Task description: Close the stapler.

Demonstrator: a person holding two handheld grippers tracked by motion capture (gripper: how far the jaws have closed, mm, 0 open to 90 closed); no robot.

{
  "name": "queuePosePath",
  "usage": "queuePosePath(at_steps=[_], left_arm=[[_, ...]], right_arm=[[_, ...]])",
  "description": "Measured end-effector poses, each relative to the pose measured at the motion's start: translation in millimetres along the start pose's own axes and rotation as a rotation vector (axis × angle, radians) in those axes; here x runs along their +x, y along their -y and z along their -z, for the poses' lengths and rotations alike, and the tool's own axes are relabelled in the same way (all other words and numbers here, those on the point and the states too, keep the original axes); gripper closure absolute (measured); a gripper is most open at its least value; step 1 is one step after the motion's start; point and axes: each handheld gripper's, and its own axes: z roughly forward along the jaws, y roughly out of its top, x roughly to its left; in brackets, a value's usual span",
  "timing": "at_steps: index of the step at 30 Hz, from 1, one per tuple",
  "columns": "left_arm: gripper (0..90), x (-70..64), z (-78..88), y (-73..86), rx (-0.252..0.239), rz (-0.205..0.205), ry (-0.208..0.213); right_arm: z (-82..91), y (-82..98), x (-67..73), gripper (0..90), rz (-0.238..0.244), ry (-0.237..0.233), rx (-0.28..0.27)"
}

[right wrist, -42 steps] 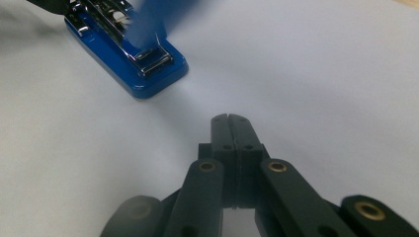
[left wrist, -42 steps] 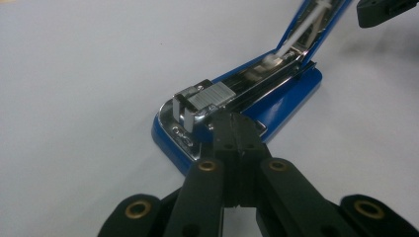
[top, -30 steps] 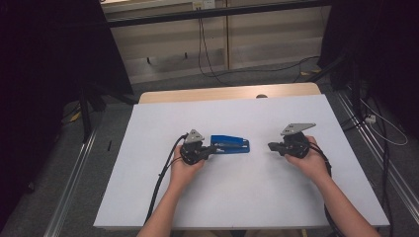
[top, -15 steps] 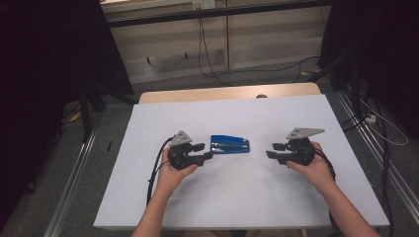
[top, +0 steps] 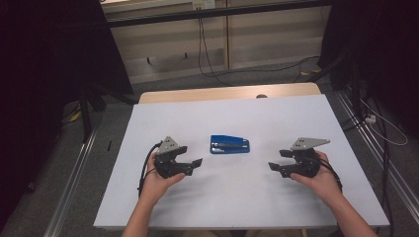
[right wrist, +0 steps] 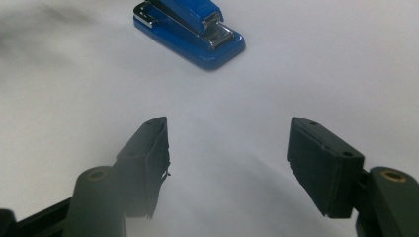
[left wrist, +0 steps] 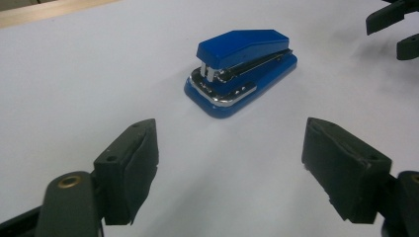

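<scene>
1. Stapler sits flat on the white table in the high view, between my two claws and a little farther out than either. My left claw hangs just short of its near-left end, apart from it, and my right claw stands well off to its other side. Both point inward toward the middle. Their jaws have just been opening, and nothing lies between either pair.

2. In the left gripper view the stapler lies ahead of my left claw and slightly beyond its centre line, metal nose turned toward me, blue body running away to the right. My jaws are spread wide with only bare table between the pads. At the top right corner the tips of my right claw peek in, also parted.

3. In the right gripper view the stapler lies farther ahead and to the left of my right claw, well clear of the pads. These jaws too stand spread and hold nothing.

4. I judge this as the release-and-back-off step: the stapler is set down and free. If I am to pick it up again, the next move calls for bringing one claw forward, squaring its pads to the long sides, and closing gently so it does not skid on the smooth top.
</scene>
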Motion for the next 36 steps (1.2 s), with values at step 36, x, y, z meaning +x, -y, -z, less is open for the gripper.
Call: queuePosePath(at_steps=[36], left_arm=[[12.3, 20.7, 49.3, 38.5, 0.033, 0.028, -0.067]], right_arm=[[27.1, 26.2, 4.6, 20.2, 0.008, 0.028, -0.012]])
